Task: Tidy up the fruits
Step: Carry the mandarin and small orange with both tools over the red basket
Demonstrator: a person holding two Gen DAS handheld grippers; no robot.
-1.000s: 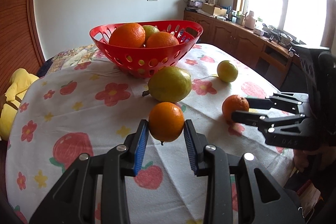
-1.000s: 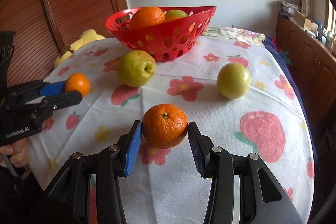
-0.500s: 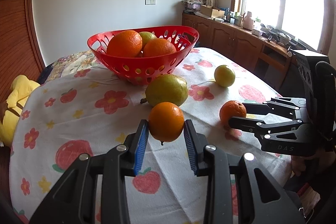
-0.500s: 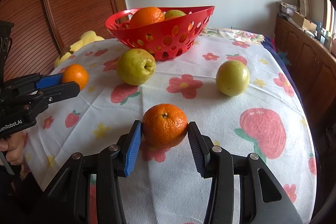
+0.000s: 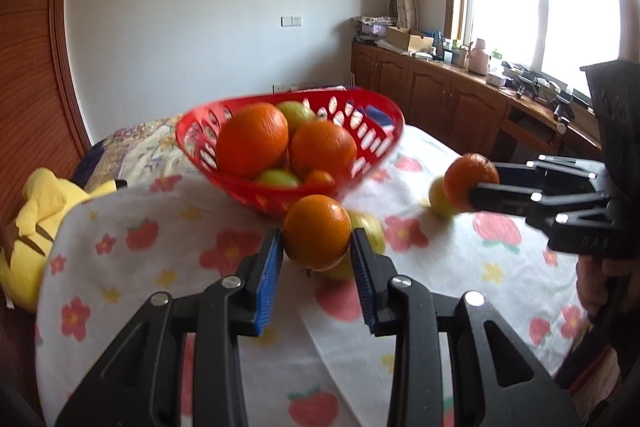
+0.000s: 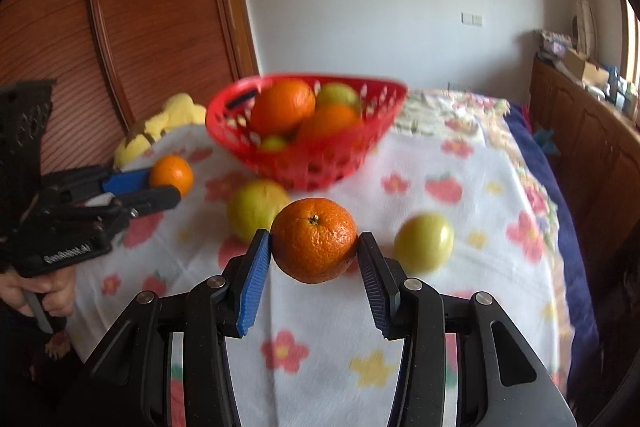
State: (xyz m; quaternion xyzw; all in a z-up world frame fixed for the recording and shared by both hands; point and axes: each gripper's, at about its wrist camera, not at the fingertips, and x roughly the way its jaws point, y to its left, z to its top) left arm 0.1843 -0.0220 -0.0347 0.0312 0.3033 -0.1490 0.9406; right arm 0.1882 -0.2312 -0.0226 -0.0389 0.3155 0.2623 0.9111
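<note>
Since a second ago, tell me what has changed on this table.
Both tongs have lifted their oranges off the cloth toward the basket: the left tongs carry one orange, the right tongs the other. Both grips are unchanged. The two green fruits and the basket's fruit stayed put.

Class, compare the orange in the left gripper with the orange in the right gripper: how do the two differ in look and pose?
The left gripper's orange has smoother, evenly glossy skin; the right gripper's orange looks rougher and more pitted. The right gripper's orange shows its stem scar facing the camera; no such scar shows on the left gripper's orange. Both are round, orange, and clamped between blue pads by the left gripper and right gripper, short of the red basket.
</note>
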